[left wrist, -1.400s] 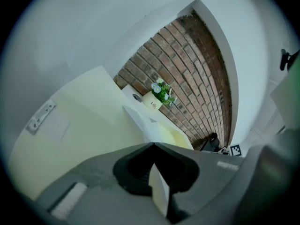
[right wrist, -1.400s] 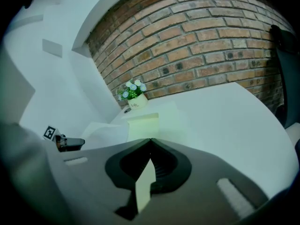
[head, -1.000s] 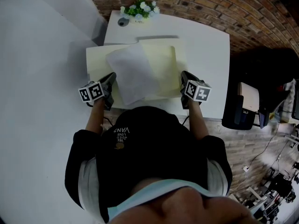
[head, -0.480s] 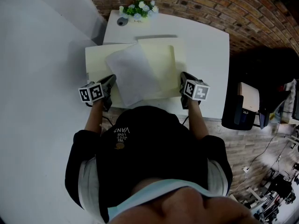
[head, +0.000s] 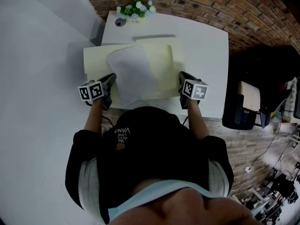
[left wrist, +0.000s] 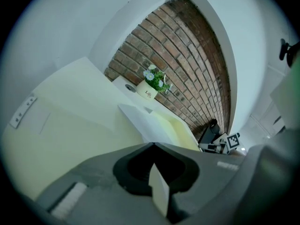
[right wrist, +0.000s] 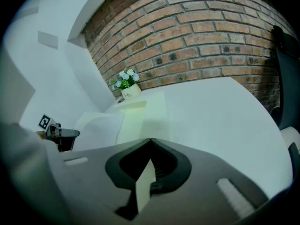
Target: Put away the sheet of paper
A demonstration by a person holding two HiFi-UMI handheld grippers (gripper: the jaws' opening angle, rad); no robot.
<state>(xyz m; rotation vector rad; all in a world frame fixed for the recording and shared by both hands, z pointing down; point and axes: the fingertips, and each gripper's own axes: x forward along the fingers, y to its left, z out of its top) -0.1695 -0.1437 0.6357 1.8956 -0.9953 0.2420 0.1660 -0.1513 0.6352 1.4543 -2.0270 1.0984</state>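
At the near edge of the white table, the left gripper and right gripper sit with jaws closed and empty. Between them, the sheet of paper lies askew on the open yellow folder. Probable risk: closed jaws would push the sheet and crease it.

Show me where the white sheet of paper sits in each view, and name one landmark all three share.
Head view: the sheet of paper lies upper centre, tilted on the cream folder.
Left gripper view: it is near the centre, below the flowers.
Right gripper view: it is left of centre, beside the folder.
Shared landmark: the flower pot at the table's far edge.
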